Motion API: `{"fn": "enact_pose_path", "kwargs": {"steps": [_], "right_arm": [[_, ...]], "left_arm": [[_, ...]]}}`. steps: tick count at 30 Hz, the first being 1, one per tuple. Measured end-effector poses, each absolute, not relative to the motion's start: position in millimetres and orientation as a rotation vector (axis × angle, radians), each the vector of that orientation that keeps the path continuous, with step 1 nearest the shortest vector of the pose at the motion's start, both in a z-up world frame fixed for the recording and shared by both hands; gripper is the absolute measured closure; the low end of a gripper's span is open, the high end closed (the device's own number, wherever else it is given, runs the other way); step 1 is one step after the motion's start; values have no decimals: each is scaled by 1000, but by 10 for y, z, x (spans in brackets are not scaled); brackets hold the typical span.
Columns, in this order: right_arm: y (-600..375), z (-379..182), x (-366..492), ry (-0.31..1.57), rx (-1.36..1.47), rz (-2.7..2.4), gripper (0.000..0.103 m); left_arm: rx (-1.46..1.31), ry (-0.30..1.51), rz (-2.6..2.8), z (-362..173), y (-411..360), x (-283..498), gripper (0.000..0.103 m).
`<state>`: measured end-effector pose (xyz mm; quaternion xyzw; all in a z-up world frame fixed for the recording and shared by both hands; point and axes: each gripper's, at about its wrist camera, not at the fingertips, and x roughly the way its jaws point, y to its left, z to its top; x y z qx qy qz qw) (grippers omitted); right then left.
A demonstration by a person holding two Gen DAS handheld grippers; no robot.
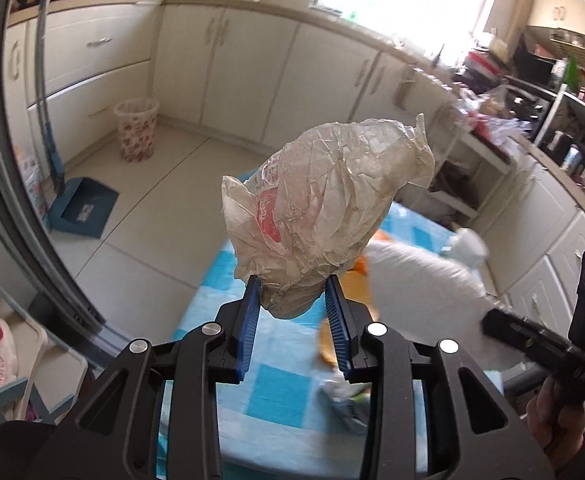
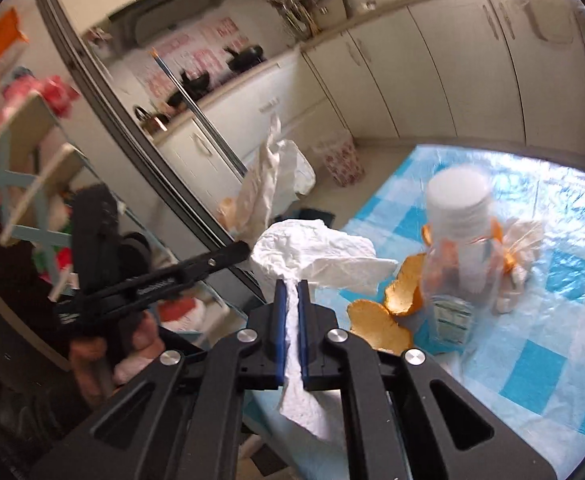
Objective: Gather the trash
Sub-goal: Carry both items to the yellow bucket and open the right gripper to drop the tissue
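Note:
My left gripper (image 1: 292, 284) is shut on a crumpled clear plastic bag (image 1: 324, 200) with red print, held up above the blue checked table (image 1: 276, 392). It also shows in the right wrist view (image 2: 268, 184). My right gripper (image 2: 291, 286) is shut on a white paper tissue (image 2: 312, 256), held above the table's near-left edge (image 2: 532, 360); in the left wrist view it is a white blur (image 1: 420, 292). Orange peels (image 2: 384, 312), a clear bottle (image 2: 456, 256) and a crumpled wrapper (image 2: 520, 256) lie on the table.
A floral waste basket (image 1: 136, 128) stands on the tiled floor by the white cabinets (image 1: 228, 64). A blue dustpan (image 1: 82, 208) lies near a sliding door frame (image 1: 8, 168). A cluttered counter (image 1: 532, 112) runs along the right.

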<state>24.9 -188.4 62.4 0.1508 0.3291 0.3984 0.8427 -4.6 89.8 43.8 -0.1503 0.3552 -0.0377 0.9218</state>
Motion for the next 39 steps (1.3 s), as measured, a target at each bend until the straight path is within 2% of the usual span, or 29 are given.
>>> {"fn": "enact_pose_path", "kwargs": {"steps": [6,9,14,19,28,29,31,32,33,39], "right_arm": [[-3054,1061,-324,474,423,689,97],[-3671,1011,-485,465,489,469,97],[-4480,447,-499,662,612,78,97],[-4853,-237,-454,818,721,-105,97],[-5180,-1129,-131,984,924,-187,97],[-5193,-1177,-74,997,932,-198,93],[-5242,-1237,3,1006,961,-220,78],[-5268,-1254,23,999,991,-220,61],[-5318,-1247,1,987,1012,-220,55],[-5638,-642,-434,694,1098,-272,51]], "left_arm": [[-263,696,-291,805,173,-274,72],[-227,704,-420,940,-347,-343,72],[-170,760,-607,948,-1311,-362,72],[-145,883,-731,622,-2216,-257,72],[-129,1037,-771,-4,-3010,-72,72],[-130,1048,-772,-45,-3047,-39,72],[-132,1081,-768,-175,-3172,40,72],[-132,1094,-766,-216,-3222,85,72],[-133,1108,-765,-267,-3272,102,72],[-131,1175,-746,-564,-3454,209,72]]}}
